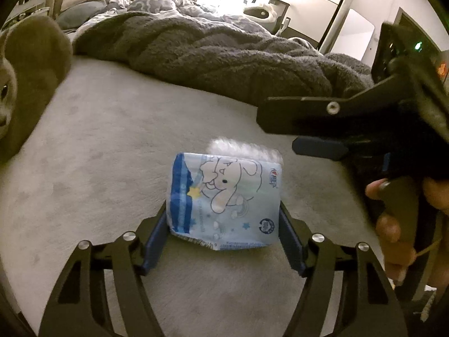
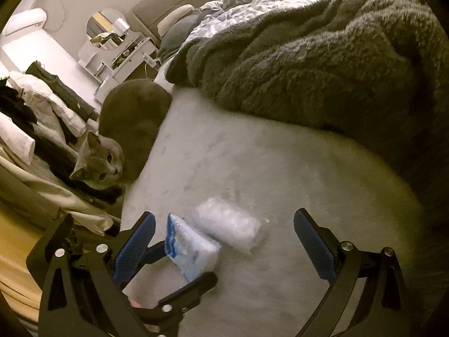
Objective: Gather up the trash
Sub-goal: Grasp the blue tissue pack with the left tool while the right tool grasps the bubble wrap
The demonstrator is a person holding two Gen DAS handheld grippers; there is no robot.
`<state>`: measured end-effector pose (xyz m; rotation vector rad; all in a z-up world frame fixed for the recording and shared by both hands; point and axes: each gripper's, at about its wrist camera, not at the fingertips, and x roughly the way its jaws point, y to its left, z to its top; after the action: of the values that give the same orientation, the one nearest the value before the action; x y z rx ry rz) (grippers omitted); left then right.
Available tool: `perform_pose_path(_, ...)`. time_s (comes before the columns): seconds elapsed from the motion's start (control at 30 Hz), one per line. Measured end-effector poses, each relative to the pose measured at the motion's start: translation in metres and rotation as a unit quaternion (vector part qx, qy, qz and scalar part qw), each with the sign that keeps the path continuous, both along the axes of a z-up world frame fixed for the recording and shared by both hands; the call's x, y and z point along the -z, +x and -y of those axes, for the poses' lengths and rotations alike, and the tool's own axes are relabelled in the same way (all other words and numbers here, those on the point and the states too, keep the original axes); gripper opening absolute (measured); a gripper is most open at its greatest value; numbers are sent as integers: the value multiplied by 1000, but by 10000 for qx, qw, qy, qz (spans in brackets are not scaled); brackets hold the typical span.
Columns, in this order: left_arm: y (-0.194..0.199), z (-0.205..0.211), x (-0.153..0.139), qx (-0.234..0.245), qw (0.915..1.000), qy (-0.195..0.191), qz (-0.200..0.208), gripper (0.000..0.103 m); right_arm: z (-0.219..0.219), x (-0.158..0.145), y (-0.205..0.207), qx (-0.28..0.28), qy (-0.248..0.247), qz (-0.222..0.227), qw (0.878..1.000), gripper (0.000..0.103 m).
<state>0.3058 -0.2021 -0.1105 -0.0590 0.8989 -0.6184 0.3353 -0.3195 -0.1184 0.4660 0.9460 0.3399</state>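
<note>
We count one blue printed packet (image 1: 224, 196), one clear plastic bag (image 2: 231, 229), one grey cat (image 2: 98, 163), one shaggy grey blanket (image 2: 308, 61), and two grippers.

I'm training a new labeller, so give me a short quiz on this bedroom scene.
1. True or false: the right claw holds the pack.
2. What lies just behind the pack? A) clear bag B) cup C) sock
3. Which animal is in the room?
Key: 1 false: it is open and empty, and the pack sits between the left claw's fingers. 2 A, the clear bag. 3 a cat.
</note>
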Motion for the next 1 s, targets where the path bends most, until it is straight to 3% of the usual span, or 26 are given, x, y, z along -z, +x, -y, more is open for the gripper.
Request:
perform_pose_path(0.5,-9,-70,-24,-508,9982,114,288,73,-26,18,13,73,-207,-522,9984,100)
perform_pose_path(0.83,-17,-98,-33,-580,9973,196,394,74,-62,21,22,-122,-1131,-355,9929,99)
perform_pose_path(0.9,-19,-104,-34,-599,9971,207,417,74,-69,22,22,-172,-1345,-333,9902,89)
perform_pose_path(1.0,-19,-111,-35,-648,9969,195,405,74,-77,23,24,-203,-1669,-303,9853,85)
